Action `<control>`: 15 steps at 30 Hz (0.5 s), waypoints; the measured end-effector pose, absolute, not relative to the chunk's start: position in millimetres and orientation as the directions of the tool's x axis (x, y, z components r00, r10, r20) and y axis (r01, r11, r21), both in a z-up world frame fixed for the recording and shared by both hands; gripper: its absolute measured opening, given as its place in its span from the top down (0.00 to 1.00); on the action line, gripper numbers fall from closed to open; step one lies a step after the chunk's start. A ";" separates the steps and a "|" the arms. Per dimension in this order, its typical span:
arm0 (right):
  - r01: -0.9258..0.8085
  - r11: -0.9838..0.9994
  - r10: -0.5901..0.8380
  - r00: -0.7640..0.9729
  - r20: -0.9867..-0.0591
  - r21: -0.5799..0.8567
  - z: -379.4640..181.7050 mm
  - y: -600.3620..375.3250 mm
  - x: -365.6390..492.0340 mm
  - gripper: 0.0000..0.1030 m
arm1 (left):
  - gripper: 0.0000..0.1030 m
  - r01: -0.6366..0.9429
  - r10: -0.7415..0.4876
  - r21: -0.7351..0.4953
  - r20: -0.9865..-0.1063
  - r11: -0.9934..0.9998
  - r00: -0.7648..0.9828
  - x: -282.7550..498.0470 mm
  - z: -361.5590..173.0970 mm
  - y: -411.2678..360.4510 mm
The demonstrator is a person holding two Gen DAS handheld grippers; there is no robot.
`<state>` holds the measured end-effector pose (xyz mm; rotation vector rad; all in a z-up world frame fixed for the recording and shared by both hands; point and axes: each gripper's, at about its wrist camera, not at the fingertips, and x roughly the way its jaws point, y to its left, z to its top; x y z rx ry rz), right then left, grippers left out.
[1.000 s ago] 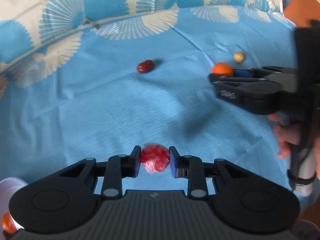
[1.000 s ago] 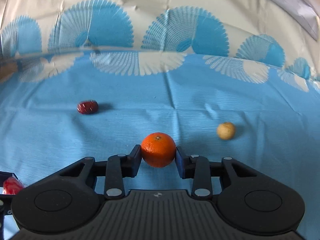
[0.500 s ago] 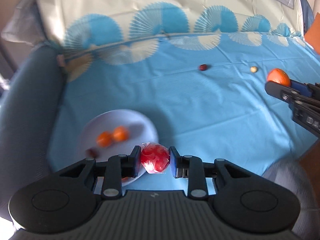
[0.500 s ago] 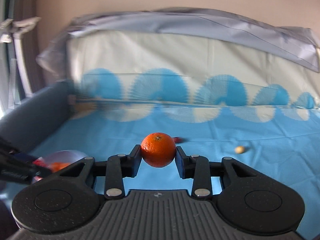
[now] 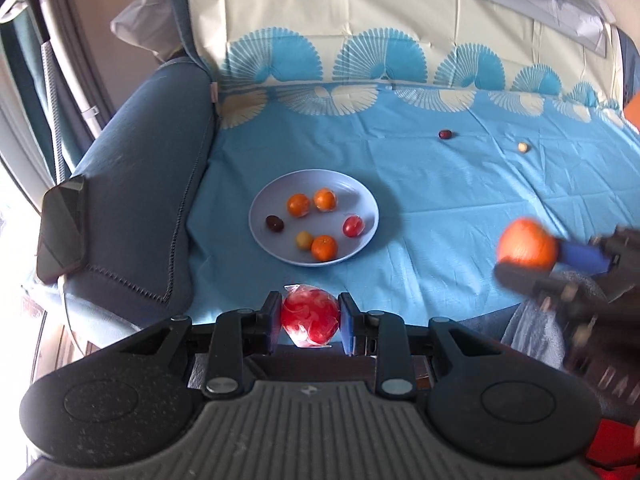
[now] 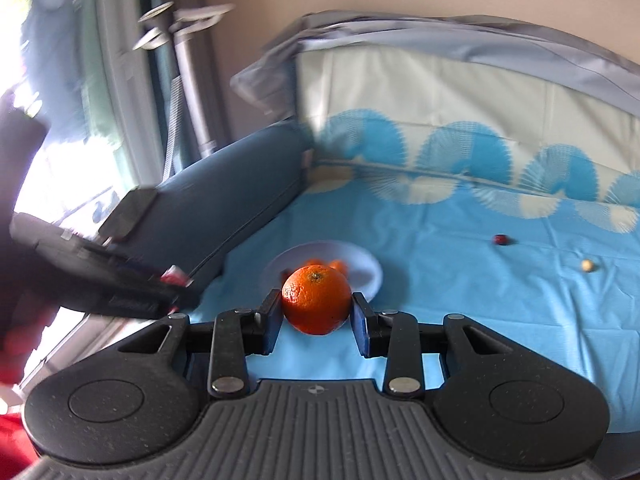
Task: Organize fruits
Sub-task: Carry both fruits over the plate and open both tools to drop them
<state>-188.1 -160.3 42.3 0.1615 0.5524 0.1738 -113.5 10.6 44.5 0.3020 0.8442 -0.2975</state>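
Note:
My left gripper (image 5: 309, 322) is shut on a red fruit wrapped in clear plastic (image 5: 309, 317), held above the near edge of the blue cloth, short of the plate. My right gripper (image 6: 316, 312) is shut on an orange (image 6: 316, 304); it also shows blurred at the right of the left wrist view, orange (image 5: 526, 245) in its jaws. A pale blue plate (image 5: 360, 196) (image 6: 366, 268) lies on the cloth and holds several small fruits: oranges, a red one, a dark one, a yellow one. A dark red fruit (image 5: 445, 134) (image 6: 501, 239) and a small pale fruit (image 5: 522, 147) (image 6: 588, 265) lie loose farther right.
The blue fan-patterned cloth (image 5: 440, 200) covers a sofa seat. A grey-blue armrest (image 5: 148, 184) rises left of the plate, with a dark phone-like slab (image 5: 60, 232) on it. The cream backrest (image 5: 400, 20) stands behind. A curtain and metal poles (image 6: 188, 80) are at far left.
Both grippers pulled back, rose and swung left with their fruits still held. The plate and armrest came into view; the two loose fruits now lie far off to the right.

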 end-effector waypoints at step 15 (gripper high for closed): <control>-0.170 0.979 0.202 0.836 -0.510 0.110 56.5 -125.5 -208.1 0.63 | 0.68 0.340 -0.148 0.112 -0.743 0.934 0.653 -131.7 54.4 35.5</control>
